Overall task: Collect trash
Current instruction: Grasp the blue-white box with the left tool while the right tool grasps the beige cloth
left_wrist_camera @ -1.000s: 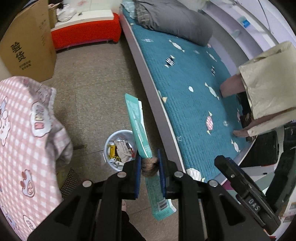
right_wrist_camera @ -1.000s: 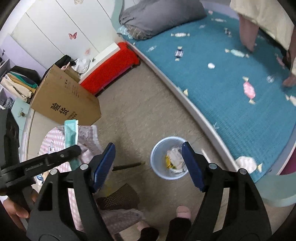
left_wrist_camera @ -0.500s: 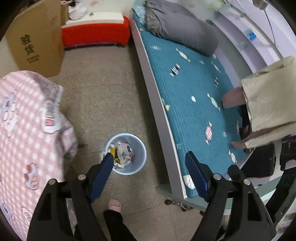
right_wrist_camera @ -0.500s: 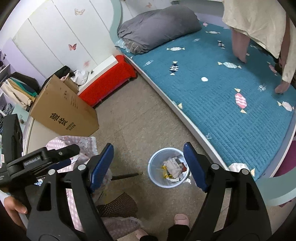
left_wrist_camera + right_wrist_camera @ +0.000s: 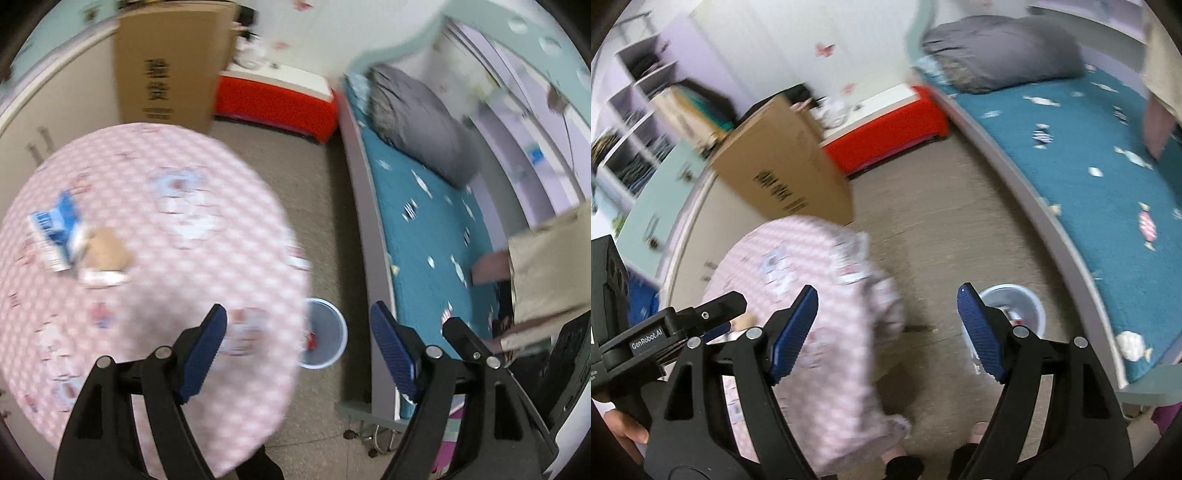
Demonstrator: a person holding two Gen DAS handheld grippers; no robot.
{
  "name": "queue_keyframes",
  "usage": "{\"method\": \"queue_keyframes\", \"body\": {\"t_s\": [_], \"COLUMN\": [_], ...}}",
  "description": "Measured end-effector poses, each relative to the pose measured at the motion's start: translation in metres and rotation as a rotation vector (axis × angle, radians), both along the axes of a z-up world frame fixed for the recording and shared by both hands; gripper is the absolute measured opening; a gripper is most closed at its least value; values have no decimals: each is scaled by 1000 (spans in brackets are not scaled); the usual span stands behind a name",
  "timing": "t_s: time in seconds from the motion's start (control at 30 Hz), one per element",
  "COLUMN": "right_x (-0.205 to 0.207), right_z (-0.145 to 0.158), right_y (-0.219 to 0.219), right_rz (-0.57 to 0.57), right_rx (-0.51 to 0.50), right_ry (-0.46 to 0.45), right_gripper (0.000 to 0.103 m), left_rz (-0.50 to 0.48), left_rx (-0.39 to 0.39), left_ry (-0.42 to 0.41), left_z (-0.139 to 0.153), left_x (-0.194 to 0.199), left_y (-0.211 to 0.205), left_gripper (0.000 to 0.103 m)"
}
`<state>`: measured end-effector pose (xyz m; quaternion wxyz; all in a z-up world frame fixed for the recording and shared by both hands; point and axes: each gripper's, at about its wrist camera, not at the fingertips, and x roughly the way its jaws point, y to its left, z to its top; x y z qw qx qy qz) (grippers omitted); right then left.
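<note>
Left gripper [image 5: 297, 325]: jaws spread wide with nothing between them; they have just been opening. It hangs over the edge of the round table.
Right gripper [image 5: 886, 319]: jaws spread wide too, empty, above the floor beside the table.
Table [image 5: 207, 177]: round, draped in a pink checked cloth with cartoon prints.
Trash on the table: a blue-and-white wrapper [image 5: 55, 225], a tan scrap [image 5: 107, 251] just beside it and a white piece [image 5: 101, 277] below that; all blurred.
Waste bin [image 5: 328, 336]: pale, round, on the floor between table and bed, partly hidden under the table's rim, with something red inside.
Floor [image 5: 317, 206]: grey-brown carpet.
Room: a cardboard box [image 5: 166, 62] with dark print stands against the wall, a red bench [image 5: 277, 99] next to it, and a bed [image 5: 428, 236] with a teal candy-print cover and grey bedding [image 5: 417, 114].
Left view only: the table top with its trash.
Right view only: the left gripper's body [image 5: 679, 325] with a hand [image 5: 628, 430] under it, open shelves [image 5: 635, 110], and a butterfly sticker [image 5: 824, 48] on the wall.
</note>
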<state>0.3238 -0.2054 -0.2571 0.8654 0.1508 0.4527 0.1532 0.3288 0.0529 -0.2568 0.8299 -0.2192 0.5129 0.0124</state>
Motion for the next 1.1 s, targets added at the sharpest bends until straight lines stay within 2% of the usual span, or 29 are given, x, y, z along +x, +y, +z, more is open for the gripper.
{"method": "queue_keyframes", "body": {"t_s": [0.13, 0.27, 0.47, 0.57, 0.7, 0.77, 0.87, 0.93, 1.1], "right_x": [-15, -31, -47, -49, -47, -41, -28, -17, 16], "right_z": [6, 5, -2, -4, -9, -12, -23, -32, -55], "right_y": [77, 135, 200, 223, 237, 243, 252, 258, 274], "right_rz": [63, 91, 115, 139, 160, 172, 198, 212, 267], "right_rx": [1, 3, -17, -53, -82, -93, -106, -113, -138], "right_ry": [-9, -12, 18, 29, 39, 43, 68, 84, 127], "right_gripper": [77, 77, 77, 77, 76, 75, 65, 58, 56], "left_rz": [99, 153, 181, 159, 111, 95, 67, 63, 76], "left_rx": [-8, -5, -10, -24, -64, -71, -73, -67, -84], "left_ry": [-11, -15, -20, -28, -29, -28, -11, 10, 59], "left_z": [6, 5, 5, 4, -3, -8, -19, -28, -51], "left_x": [-37, -66, -95, -97, -81, -72, -54, -42, -12], "left_y": [88, 157, 231, 250, 260, 260, 259, 260, 265], "left_gripper": [78, 78, 78, 77, 55, 52, 45, 45, 45]}}
